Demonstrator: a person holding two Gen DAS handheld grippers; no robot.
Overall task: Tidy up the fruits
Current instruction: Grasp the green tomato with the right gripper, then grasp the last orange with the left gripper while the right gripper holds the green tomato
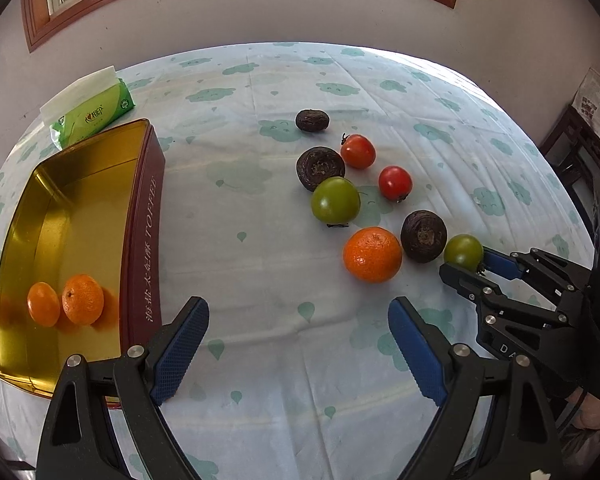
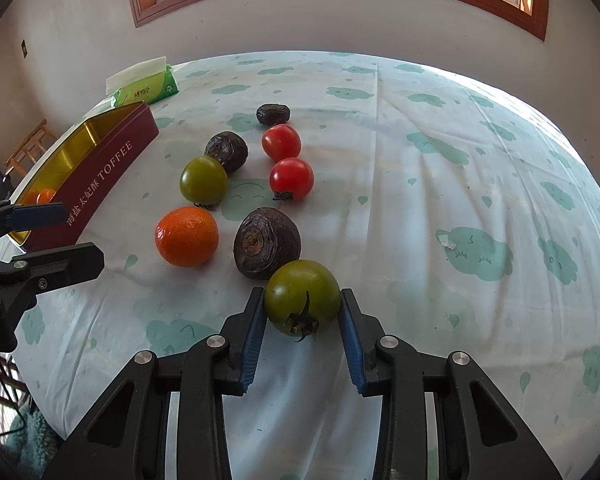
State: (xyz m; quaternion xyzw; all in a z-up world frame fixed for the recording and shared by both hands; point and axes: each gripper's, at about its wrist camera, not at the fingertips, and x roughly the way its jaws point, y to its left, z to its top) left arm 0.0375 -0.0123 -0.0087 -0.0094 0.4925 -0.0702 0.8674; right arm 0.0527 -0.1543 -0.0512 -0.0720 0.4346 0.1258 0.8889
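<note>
From the left wrist, the left gripper (image 1: 298,344) hangs wide open over bare cloth (image 1: 260,216), holding nothing. A gold tin (image 1: 80,184) at the left holds two oranges (image 1: 66,299). To the right lie another orange (image 1: 372,255), red tomatoes (image 1: 376,168), a green tomato (image 1: 335,200) and dark round fruits (image 1: 320,167).

From the right wrist, the right gripper (image 2: 303,312) is closed on a second green tomato (image 2: 302,295), both pads against its sides, just in front of a dark fruit (image 2: 267,242). The tin (image 2: 96,160) is well apart, left.
</note>
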